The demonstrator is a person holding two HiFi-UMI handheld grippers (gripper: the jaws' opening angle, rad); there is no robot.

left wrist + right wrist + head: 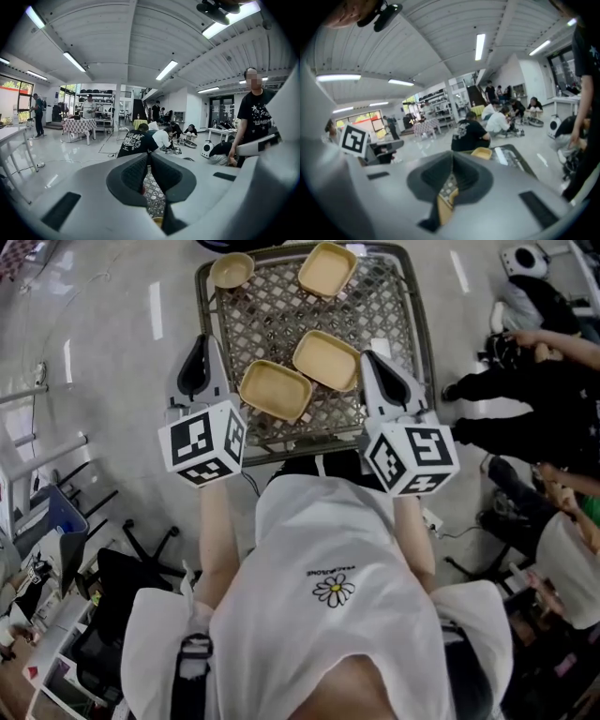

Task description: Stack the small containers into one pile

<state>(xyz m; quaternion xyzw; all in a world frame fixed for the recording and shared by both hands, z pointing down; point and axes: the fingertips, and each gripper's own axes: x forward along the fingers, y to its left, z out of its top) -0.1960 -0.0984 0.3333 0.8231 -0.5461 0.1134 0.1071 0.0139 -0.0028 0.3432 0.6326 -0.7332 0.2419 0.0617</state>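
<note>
Four tan containers sit apart on the mesh-topped table (394,296). A small round one (232,270) is at the far left and a square one (326,268) at the far middle. Two more lie nearer, one right of centre (326,360) and one at the front (275,390). My left gripper (199,341) hovers by the table's left edge, beside the front container, shut and empty. My right gripper (368,359) hangs at the right, close to the right-of-centre container, also shut and empty. In the right gripper view a container (481,153) shows beyond the shut jaws (452,158).
People sit and stand on the floor to the right of the table (525,390). Office chairs and a blue bin (56,517) crowd the near left. In the left gripper view a person in black (253,117) stands close at the right.
</note>
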